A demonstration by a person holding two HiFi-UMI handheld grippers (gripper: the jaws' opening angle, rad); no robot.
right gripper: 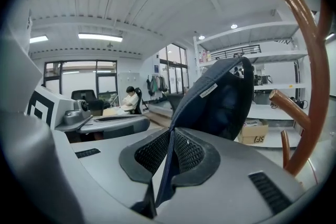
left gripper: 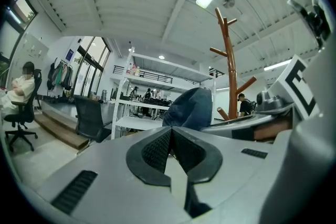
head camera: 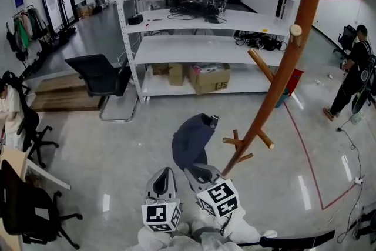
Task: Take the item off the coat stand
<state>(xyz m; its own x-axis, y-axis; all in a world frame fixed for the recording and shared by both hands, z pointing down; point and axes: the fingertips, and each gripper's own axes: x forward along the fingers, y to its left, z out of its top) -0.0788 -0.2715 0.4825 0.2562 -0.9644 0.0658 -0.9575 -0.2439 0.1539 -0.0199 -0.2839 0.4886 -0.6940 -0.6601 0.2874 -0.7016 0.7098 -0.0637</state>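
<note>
A navy cap (head camera: 191,138) hangs free of the brown wooden coat stand (head camera: 288,62), just left of its lower pegs. My right gripper (head camera: 198,171) is shut on the cap's brim. In the right gripper view the brim is pinched edge-on between the pads (right gripper: 185,153), and the crown (right gripper: 223,99) rises in front, with the stand's trunk (right gripper: 311,60) curving at the right. My left gripper (head camera: 164,176) sits beside the right one, shut with nothing in it. In the left gripper view its gripper (left gripper: 170,145) has its pads together, with the cap (left gripper: 191,108) and the stand (left gripper: 232,78) beyond.
A white shelving unit (head camera: 194,23) holding cardboard boxes (head camera: 208,77) stands behind the stand. A black office chair (head camera: 103,76) sits to its left. One person stands at the right (head camera: 352,70), another sits at the left edge (head camera: 9,106). Red tape (head camera: 308,153) marks the floor.
</note>
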